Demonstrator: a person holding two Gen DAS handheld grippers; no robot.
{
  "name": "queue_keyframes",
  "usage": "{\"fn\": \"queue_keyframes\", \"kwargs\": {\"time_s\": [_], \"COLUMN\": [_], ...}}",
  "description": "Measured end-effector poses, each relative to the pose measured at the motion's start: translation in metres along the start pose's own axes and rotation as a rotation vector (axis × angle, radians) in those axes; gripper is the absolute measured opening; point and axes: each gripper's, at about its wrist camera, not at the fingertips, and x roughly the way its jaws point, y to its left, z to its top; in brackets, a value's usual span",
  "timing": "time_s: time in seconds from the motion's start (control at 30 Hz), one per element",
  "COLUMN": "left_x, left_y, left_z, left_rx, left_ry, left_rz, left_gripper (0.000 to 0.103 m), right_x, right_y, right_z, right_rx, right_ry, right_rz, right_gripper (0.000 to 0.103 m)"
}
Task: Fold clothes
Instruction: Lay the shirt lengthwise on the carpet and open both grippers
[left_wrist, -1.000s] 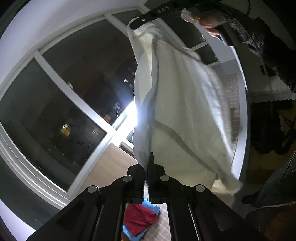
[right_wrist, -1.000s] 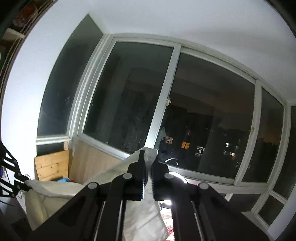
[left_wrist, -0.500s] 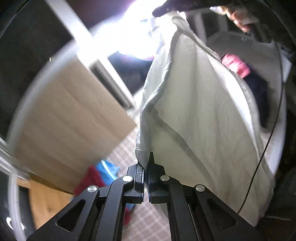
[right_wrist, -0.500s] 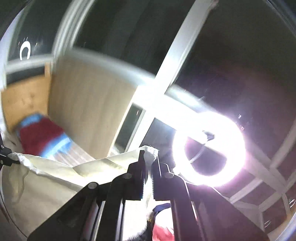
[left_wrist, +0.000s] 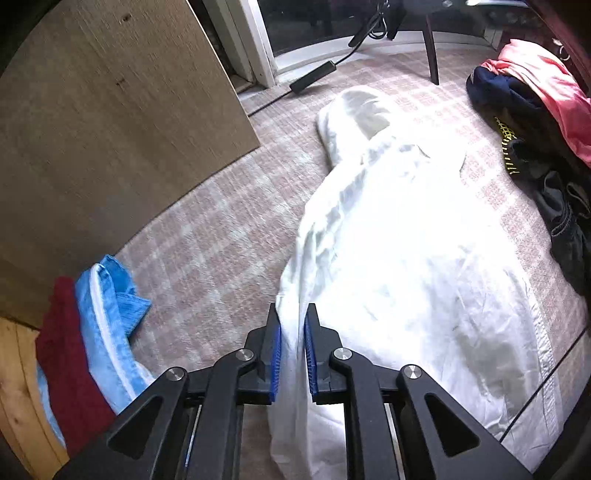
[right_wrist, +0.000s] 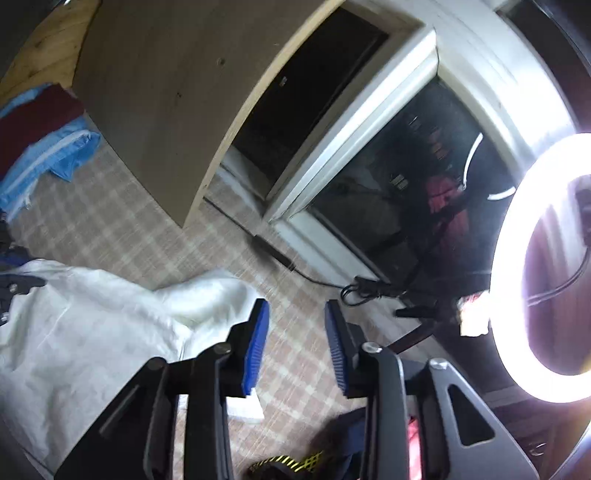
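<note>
I have the white garment (left_wrist: 406, 236) laid out on the checked surface (left_wrist: 207, 229), stretching from close under my left claw (left_wrist: 293, 314) away toward the far window frame (left_wrist: 255, 44). A fold of its near edge still runs up between the left claw's blue pads (left_wrist: 275, 354); the jaws have just been opening, and I see a thin gap on either side of the cloth, so it is slack between them rather than pinched.

My right claw (right_wrist: 297, 310) has also just been opening and now stands spread, with only the checked surface showing between its fingers. The garment lies just to its left, and a small white corner (right_wrist: 245, 404) pokes out under the left finger.

At the near left sits a pile with a red cloth (left_wrist: 70, 373) and a blue cloth (left_wrist: 107, 314), against a wooden board (left_wrist: 110, 99) that leans at the far left. On the right edge of the surface is a heap of dark clothes (left_wrist: 546, 147) with a pink garment (left_wrist: 543, 77) on top. A lit ring light (right_wrist: 532, 266) glares at the right of the right wrist view, and a black cable (left_wrist: 314, 74) trails along the far side by the window.
</note>
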Motion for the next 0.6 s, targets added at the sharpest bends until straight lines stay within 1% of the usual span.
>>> {"fn": "queue_keyframes", "kwargs": {"time_s": [0.03,0.1,0.13,0.17,0.23,0.27,0.37,0.4,0.43,0.47,0.5,0.53,0.6], "left_x": [-0.01,-0.04,-0.056,-0.068,-0.086,-0.094,-0.114,-0.118,-0.119,-0.118,-0.11,-0.098,-0.083], "left_y": [0.005,0.006,0.011,0.016,0.028,0.036,0.046,0.043,0.039,0.035,0.031,0.021,0.005], "left_z": [0.0,-0.006,-0.013,-0.02,-0.035,-0.046,-0.095,-0.115,-0.143,-0.17,-0.193,-0.226,-0.265], "left_rx": [0.002,0.012,0.014,0.014,0.005,-0.017,-0.054,-0.054,-0.075,-0.097,-0.123,-0.153,-0.178], "left_ry": [-0.013,-0.043,-0.06,-0.07,-0.091,-0.1,-0.088,-0.083,-0.071,-0.057,-0.027,0.018,0.066], "left_rz": [0.0,0.02,0.04,0.045,0.04,0.034,-0.004,-0.026,-0.058,-0.092,-0.132,-0.178,-0.202], "left_gripper": [0.016,0.022,0.023,0.024,0.028,0.028,0.027,0.029,0.035,0.037,0.038,0.038,0.037], "right_x": [-0.01,-0.031,-0.042,-0.052,-0.071,-0.078,-0.096,-0.103,-0.108,-0.112,-0.115,-0.119,-0.126], "right_y": [-0.004,-0.013,-0.013,-0.008,0.003,0.014,0.055,0.067,0.077,0.083,0.09,0.096,0.109], "right_z": [-0.003,-0.009,-0.017,-0.028,-0.053,-0.067,-0.119,-0.138,-0.155,-0.17,-0.185,-0.201,-0.231], "right_rx": [0.028,0.086,0.107,0.121,0.146,0.151,0.172,0.188,0.209,0.237,0.266,0.295,0.354], "right_ry": [-0.015,-0.048,-0.065,-0.075,-0.095,-0.094,-0.079,-0.072,-0.064,-0.052,-0.039,-0.027,-0.001], "right_rz": [0.034,0.107,0.146,0.181,0.253,0.283,0.362,0.382,0.405,0.414,0.422,0.429,0.444], "right_gripper": [0.033,0.039,0.044,0.046,0.046,0.046,0.046,0.046,0.046,0.046,0.046,0.046,0.046]}}
